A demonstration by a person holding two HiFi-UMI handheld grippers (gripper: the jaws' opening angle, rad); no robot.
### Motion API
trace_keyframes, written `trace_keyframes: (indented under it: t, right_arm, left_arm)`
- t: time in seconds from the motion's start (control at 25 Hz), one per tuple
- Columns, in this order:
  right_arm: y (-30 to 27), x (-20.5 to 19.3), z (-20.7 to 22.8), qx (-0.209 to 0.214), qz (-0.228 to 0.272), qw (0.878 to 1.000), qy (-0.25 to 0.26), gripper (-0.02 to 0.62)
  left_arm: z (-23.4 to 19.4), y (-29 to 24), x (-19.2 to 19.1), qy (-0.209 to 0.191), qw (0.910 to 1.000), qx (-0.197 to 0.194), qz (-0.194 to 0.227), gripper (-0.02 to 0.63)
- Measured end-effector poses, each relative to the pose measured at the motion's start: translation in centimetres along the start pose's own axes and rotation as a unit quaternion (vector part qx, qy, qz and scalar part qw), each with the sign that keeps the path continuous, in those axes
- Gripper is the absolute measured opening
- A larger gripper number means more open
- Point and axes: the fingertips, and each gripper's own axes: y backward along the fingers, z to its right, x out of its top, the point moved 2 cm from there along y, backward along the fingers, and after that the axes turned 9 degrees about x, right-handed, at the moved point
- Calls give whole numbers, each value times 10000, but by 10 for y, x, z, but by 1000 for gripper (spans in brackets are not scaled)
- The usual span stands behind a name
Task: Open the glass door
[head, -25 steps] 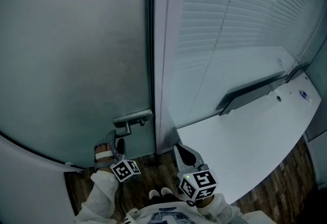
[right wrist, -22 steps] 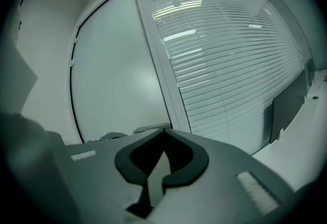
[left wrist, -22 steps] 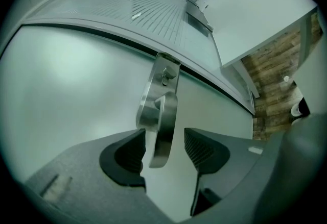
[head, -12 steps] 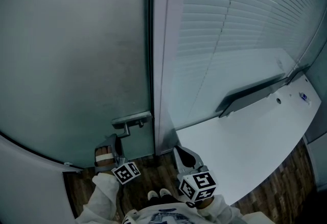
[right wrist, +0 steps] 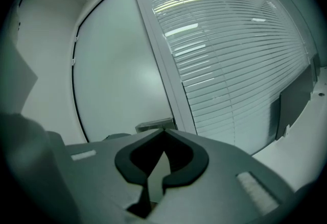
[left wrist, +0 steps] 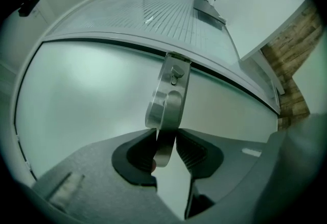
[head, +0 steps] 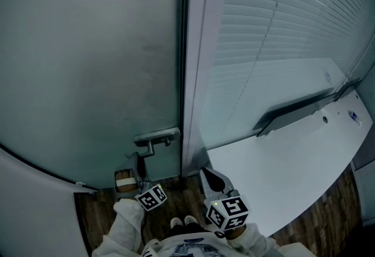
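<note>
Two hand-held grippers are present, each carrying one marker cube.

Item 1: the left gripper [left wrist: 166,137] is at the silver metal lever handle [left wrist: 169,99]. The free end of the lever stands between its jaws, with both ribbed pads [left wrist: 192,150] against its sides. The jaws are opening by a small amount with the lever between them. In the head view this gripper sits directly below the handle, reaching up to it, with its marker cube [head: 151,197] behind it over a white sleeve [head: 126,220].

Item 2: the lever is mounted low on the frosted glass door [head: 88,74], close to the door's right edge and just beside the grey upright frame post [head: 196,74]. One door and one handle are counted.

Item 3: the right gripper [right wrist: 163,134] is pressed together at the tips and has nothing between them. It is held to the right of the frame post, apart from the handle, and touches nothing. Its marker cube [head: 228,210] is nearest the camera.

Item 4: right of the post is one glazed panel with a white slatted blind [head: 281,33]. One white curved desk top [head: 281,168] lies in front of it, above dark wood-pattern flooring [head: 328,215].
</note>
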Motion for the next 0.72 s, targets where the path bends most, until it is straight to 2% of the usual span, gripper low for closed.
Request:
trace_keyframes:
  t: [0.12, 0.24, 0.52, 0.64, 0.72]
  right_arm:
    - [-2, -4, -2, 36, -42, 10000, 13, 3]
    - [-4, -5, -1, 50, -92, 9999, 3, 3]
    - [-14, -10, -7, 218, -188, 9996, -44, 3]
    - [-18, -10, -11, 283, -198, 9994, -48, 3]
    - [-20, -10, -13, 330, -223, 9992, -43, 3]
  left_arm:
    - [1, 2, -2, 75, 9999, 109, 9, 124]
    - [1, 1, -2, 277, 9996, 58, -73, 126]
    - [7, 0, -4, 1229, 9916, -176, -355, 129]
    - [13, 0, -6, 1779, 9826, -315, -424, 129]
    - [13, 1, -7, 1997, 9783, -309, -458, 130]
